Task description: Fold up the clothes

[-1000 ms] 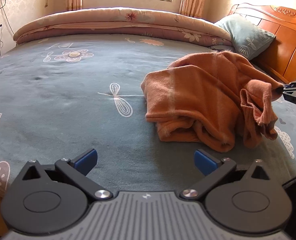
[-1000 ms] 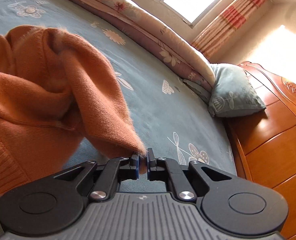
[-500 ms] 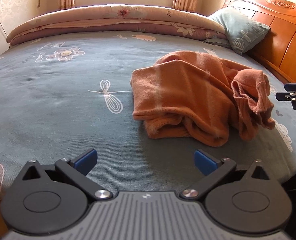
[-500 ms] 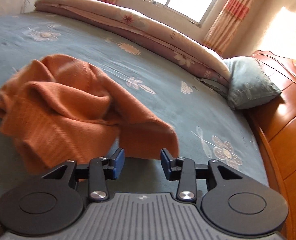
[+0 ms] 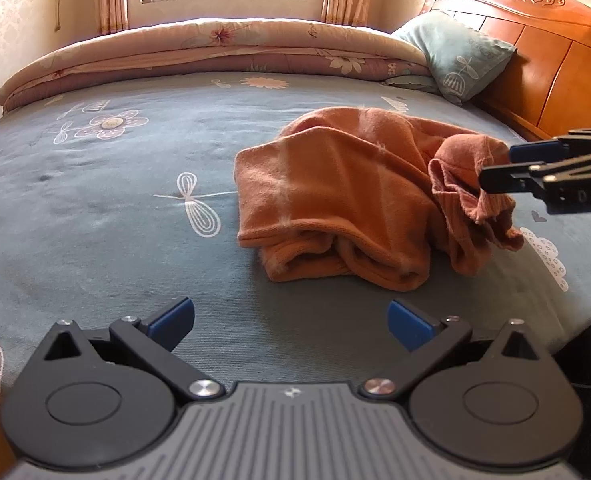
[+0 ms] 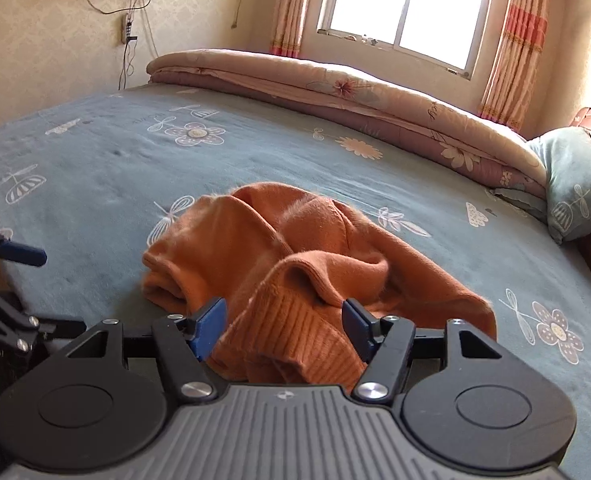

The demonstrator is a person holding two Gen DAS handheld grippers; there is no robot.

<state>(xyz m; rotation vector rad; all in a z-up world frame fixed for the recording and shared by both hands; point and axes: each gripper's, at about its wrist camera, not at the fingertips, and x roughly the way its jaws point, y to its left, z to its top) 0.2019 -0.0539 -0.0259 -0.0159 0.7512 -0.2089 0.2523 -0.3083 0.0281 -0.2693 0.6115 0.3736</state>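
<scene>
An orange knit sweater point(image 5: 343, 196) lies crumpled in a heap on the grey-blue bed sheet point(image 5: 115, 200), right of centre. My left gripper point(image 5: 291, 320) is open, hovering over the sheet a little short of the heap's near edge. In the right wrist view the sweater point(image 6: 295, 264) fills the middle, and its ribbed hem lies between the spread fingers of my open right gripper point(image 6: 283, 320). From the left wrist view the right gripper point(image 5: 495, 166) reaches in from the right edge against the bunched fabric.
A rolled floral quilt point(image 5: 215, 48) runs along the far side of the bed under the window. A teal pillow point(image 5: 451, 56) leans on the wooden headboard point(image 5: 555, 64) at the right. The bed's near edge drops off at lower right.
My right gripper let go of the sweater's tip, which dropped onto the heap, then opened wide and came back over the ribbed hem. The left gripper stayed open and shifted slightly.
</scene>
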